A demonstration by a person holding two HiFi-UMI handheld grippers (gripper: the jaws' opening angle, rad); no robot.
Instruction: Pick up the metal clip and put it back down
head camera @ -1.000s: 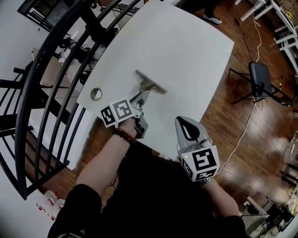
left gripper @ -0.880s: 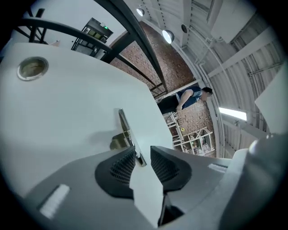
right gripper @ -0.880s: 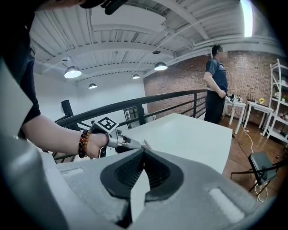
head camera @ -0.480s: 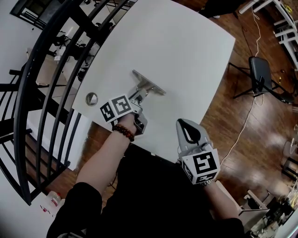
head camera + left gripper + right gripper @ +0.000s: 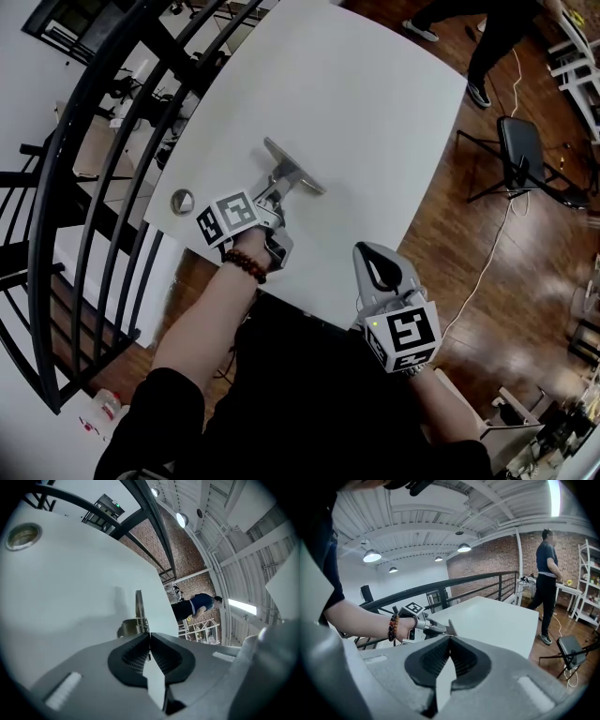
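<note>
The metal clip (image 5: 293,173) lies on the white table (image 5: 356,84), its wide flat bar away from me and its handles toward me. My left gripper (image 5: 271,199) reaches it from the near side, and its jaws are closing onto the clip's handle end. In the left gripper view the clip (image 5: 138,613) stands edge-on just past the left gripper (image 5: 149,634), whose jaws nearly meet and pinch it. My right gripper (image 5: 369,247) hangs off the table's near edge by my body. The right gripper (image 5: 450,638) is shut with nothing in it. From there the clip (image 5: 451,627) shows on the table.
A round metal grommet (image 5: 182,201) sits in the table near its left edge. A black railing (image 5: 103,169) runs along the left. A dark chair (image 5: 523,157) and a cable stand on the wood floor at right. A person (image 5: 487,42) walks at the far right.
My left gripper has pushed forward onto the clip's handles and its jaws have come together on them. The right gripper has stayed put. A person has come into view at top right.
</note>
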